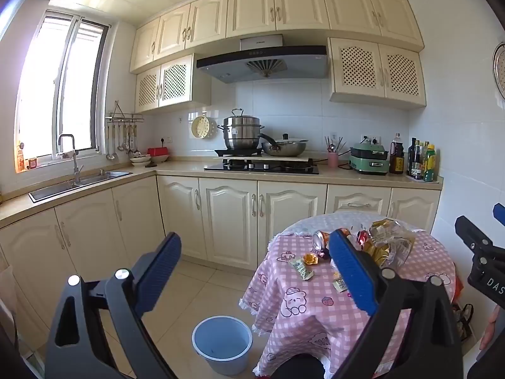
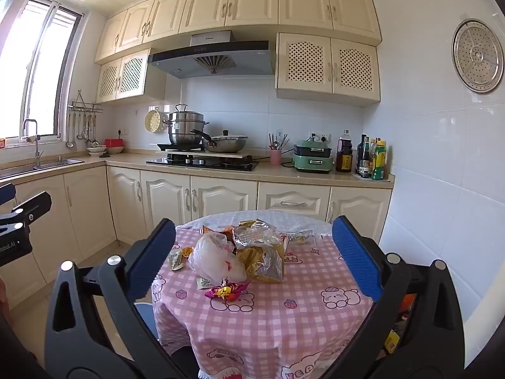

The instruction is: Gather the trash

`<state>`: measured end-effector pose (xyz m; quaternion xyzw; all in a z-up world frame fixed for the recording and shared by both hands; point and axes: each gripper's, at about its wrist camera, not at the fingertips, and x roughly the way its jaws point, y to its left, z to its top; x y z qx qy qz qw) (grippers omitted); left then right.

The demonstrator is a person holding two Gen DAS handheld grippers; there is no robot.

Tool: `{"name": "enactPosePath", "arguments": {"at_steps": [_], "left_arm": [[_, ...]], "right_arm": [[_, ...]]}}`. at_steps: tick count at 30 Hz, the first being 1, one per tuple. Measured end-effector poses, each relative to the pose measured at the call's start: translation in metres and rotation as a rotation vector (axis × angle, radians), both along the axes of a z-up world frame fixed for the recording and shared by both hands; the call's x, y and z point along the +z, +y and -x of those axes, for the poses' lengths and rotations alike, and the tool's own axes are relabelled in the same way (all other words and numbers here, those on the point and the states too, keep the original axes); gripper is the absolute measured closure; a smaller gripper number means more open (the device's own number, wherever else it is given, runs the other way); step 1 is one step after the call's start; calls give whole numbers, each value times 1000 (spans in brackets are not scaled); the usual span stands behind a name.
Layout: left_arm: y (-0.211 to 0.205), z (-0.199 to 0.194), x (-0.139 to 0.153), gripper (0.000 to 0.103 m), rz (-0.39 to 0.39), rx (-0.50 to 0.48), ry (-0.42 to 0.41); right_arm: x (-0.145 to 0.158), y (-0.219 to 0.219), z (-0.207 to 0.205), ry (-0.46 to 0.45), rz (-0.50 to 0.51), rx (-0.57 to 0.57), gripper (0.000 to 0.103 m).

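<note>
Kitchen floor, blue bucket [image 1: 222, 344] seemingly empty, wrappers [image 2: 262, 252] on table [image 2: 268, 322]

Glossy foil wrappers [image 2: 262, 262], checked cloth tablecloth [image 2: 268, 315], smooth plastic bucket [image 1: 222, 344]

We read "DAS" in white on the black body of the right tongs [image 1: 487, 279], and "Robot.AI" on the left tongs' body [image 2: 12, 246]. The range hood's [image 2: 210, 58] brand is too small to read.
</note>
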<state>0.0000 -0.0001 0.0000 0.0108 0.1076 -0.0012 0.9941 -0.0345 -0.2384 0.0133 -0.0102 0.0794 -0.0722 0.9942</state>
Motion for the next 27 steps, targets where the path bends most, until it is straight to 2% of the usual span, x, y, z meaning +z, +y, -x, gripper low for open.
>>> {"name": "enactPosePath", "arguments": {"at_steps": [27], "left_arm": [[2,0,-6,10,9,0,7]], "right_arm": [[-13,3,-6,7,4,1,6]]}}
